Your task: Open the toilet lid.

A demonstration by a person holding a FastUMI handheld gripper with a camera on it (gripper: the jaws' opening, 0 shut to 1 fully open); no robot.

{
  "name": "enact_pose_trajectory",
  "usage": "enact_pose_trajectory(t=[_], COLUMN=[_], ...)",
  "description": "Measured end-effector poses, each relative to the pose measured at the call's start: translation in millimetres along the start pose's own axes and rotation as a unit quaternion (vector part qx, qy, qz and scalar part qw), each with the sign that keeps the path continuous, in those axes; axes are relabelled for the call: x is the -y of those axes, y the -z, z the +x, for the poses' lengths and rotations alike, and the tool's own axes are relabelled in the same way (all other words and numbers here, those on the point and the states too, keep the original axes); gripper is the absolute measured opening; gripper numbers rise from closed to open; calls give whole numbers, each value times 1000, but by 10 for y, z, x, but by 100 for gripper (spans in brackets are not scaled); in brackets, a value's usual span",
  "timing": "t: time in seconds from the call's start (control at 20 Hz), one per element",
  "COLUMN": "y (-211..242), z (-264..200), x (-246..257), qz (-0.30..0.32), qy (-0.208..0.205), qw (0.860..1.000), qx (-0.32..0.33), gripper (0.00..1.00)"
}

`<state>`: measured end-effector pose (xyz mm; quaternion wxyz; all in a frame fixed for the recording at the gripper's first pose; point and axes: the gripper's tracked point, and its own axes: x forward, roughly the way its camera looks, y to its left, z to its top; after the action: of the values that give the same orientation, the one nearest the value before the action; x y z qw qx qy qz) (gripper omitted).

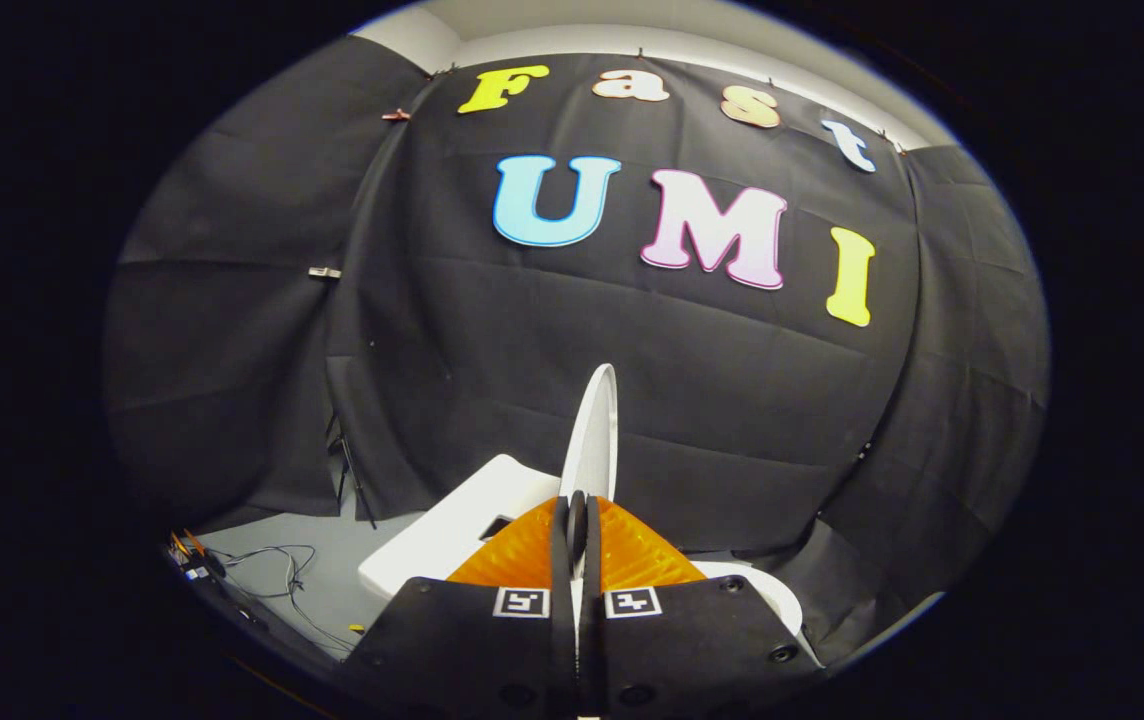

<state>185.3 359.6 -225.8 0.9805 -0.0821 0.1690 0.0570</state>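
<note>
The gripper (pixel 577 520) is pinching the white toilet lid (pixel 594 435) edge-on, both fingers pressing its near rim. The lid is standing nearly upright, its long axis rising away from the fingers, tip leaning slightly right. The white cistern (pixel 452 525) is sitting left, cables (pixel 277 570) lying on the grey floor (pixel 332 590) beyond.

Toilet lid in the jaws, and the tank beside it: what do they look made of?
Toilet lid: thin, smooth white, faintly glossy, probably plastic. The gripper is shut on its edge, lid raised upright. Tank: thicker white block with soft sheen; ceramic or plastic, can't tell.
</note>
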Motion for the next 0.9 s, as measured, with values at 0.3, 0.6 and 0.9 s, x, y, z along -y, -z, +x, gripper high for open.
enact_pose_trajectory(t=[0.3, 0.6, 0.9], y=[-23, -65, -391], z=[38, -14, -331], x=[-147, -140, 61], qz=[-1, 27, 34], qy=[-8, -31, -33], qw=[1000, 999, 999], qx=[-7, -17, 14], gripper=[6, 11, 84])
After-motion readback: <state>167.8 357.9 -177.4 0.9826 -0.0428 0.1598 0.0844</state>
